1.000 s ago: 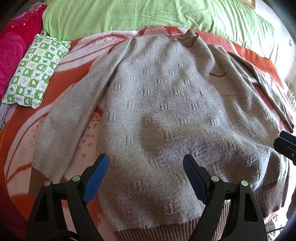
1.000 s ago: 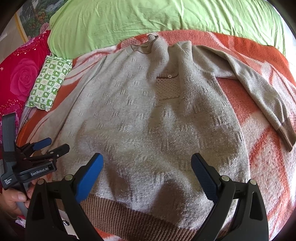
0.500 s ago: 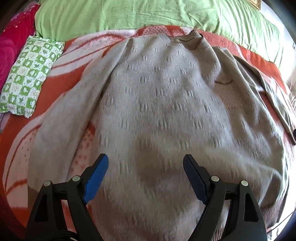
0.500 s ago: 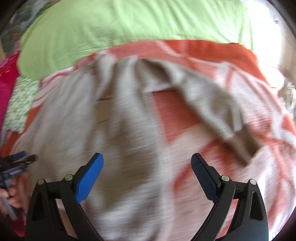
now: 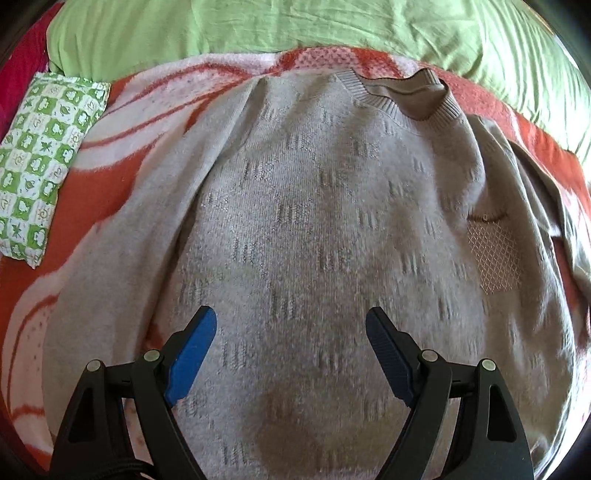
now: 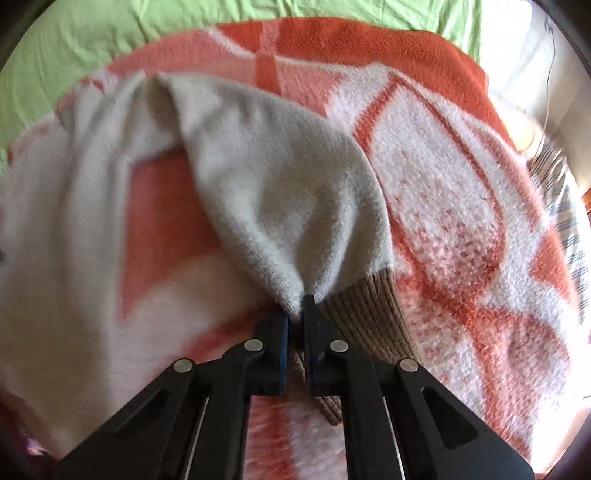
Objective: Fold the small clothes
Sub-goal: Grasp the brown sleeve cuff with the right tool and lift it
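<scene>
We see the grey knitted sweater [image 5: 325,229] spread flat, collar away from us, on the orange-and-white patterned blanket [image 5: 140,110] covering the bed. Our left tongs [image 5: 291,332] hang spread wide above the sweater's lower body, gripping nothing. Our right tongs [image 6: 301,314] have just been closing and now pinch the sweater's sleeve [image 6: 280,192] just above its brown ribbed cuff [image 6: 369,310], over the blanket.

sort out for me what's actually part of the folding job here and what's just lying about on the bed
Part of the job:
- grey sweater
- its sleeve, pinched at the brown cuff by the right gripper
- left gripper, open above the sweater

Lying about:
- green patterned pillow
- green sheet
- orange blanket underneath
</scene>
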Demonstrator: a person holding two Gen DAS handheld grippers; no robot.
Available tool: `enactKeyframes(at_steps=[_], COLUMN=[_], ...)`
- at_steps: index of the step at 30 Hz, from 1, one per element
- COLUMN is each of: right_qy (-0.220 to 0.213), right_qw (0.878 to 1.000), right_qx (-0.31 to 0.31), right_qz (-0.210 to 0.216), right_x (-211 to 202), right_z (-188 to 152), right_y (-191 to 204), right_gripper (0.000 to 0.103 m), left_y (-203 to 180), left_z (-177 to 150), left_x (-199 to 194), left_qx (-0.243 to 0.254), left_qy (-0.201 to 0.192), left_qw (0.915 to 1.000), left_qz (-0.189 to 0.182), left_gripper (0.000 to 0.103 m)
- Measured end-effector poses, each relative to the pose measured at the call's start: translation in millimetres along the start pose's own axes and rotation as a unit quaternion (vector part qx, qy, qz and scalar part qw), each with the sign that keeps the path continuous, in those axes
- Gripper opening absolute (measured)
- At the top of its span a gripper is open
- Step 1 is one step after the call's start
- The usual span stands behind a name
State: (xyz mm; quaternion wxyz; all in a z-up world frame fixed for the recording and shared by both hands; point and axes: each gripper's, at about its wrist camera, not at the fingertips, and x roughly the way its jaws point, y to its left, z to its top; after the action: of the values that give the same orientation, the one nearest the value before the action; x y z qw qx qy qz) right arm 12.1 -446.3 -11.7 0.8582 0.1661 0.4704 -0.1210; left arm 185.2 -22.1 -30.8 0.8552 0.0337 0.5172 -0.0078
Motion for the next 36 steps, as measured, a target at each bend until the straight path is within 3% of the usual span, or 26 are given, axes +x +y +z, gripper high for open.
enactKeyframes(at_steps=[4, 6, 9, 12, 16, 18, 20, 22, 27, 32, 33, 34, 35, 36], right_qy=[-0.026, -0.030, -0.017, 0.007, 0.056, 0.082, 0.112, 0.117, 0.075, 0.035, 0.031, 0.027, 0.021, 0.017], right_qw=[0.989, 0.974, 0.950, 0.937, 0.916, 0.922, 0.934, 0.933, 0.947, 0.961, 0.961, 0.962, 0.963, 0.963], right_qx=[0.014, 0.012, -0.005, -0.031, -0.030, -0.039, -0.040, -0.025, 0.011, 0.056, 0.064, 0.073, 0.085, 0.092], right_qz=[0.145, 0.226, 0.310, 0.348, 0.397, 0.377, 0.336, 0.340, 0.313, 0.270, 0.266, 0.264, 0.256, 0.252], right_x=[-36.0, -44.3, -34.2, -4.7, 47.7, 68.9, 85.6, 92.6, 75.9, 55.5, 54.3, 53.1, 51.9, 50.9], right_z=[33.0, 52.9, 74.2, 88.7, 84.1, 78.5, 73.9, 72.1, 78.0, 82.6, 81.5, 80.7, 79.6, 79.7], right_y=[43.0, 81.1, 146.0, 215.0, 293.7, 314.8, 323.0, 316.6, 260.5, 199.5, 192.3, 185.9, 175.2, 171.0], right_gripper=[0.007, 0.007, 0.007, 0.007, 0.011, 0.015, 0.029, 0.033, 0.034, 0.035, 0.036, 0.036, 0.037, 0.037], left_y=[0.9, 2.0, 4.7, 10.4, 15.0, 17.6, 22.5, 29.6, 29.8, 20.0, 16.3, 10.9, 6.1, 0.5], left_z=[1.0, 0.7, -0.6, -0.2, 2.9, 7.1, 12.1, 17.8, 36.5, 57.0, 60.6, 65.1, 67.5, 70.8], left_x=[0.6, -3.7, -12.3, -18.9, -18.0, -10.2, -2.8, 4.2, 26.8, 58.9, 60.6, 62.6, 64.4, 65.1], left_qx=[-0.009, -0.014, -0.019, -0.032, -0.046, -0.053, -0.064, -0.077, -0.074, -0.095, -0.098, -0.096, -0.091, -0.081], left_qy=[0.004, 0.002, -0.002, -0.004, -0.001, 0.009, 0.016, 0.018, 0.021, 0.051, 0.045, 0.037, 0.034, 0.033], left_qw=[0.9999, 0.9997, 0.9990, 0.9970, 0.9953, 0.9957, 0.9953, 0.9946, 0.9957, 0.9900, 0.9890, 0.9884, 0.9890, 0.9902], left_qz=[-0.013, -0.021, -0.041, -0.070, -0.085, -0.075, -0.070, -0.067, -0.052, -0.090, -0.101, -0.111, -0.111, -0.108], left_gripper=[0.083, 0.083, 0.084, 0.084, 0.086, 0.086, 0.086, 0.086, 0.086, 0.081, 0.070, 0.047, 0.032, 0.008])
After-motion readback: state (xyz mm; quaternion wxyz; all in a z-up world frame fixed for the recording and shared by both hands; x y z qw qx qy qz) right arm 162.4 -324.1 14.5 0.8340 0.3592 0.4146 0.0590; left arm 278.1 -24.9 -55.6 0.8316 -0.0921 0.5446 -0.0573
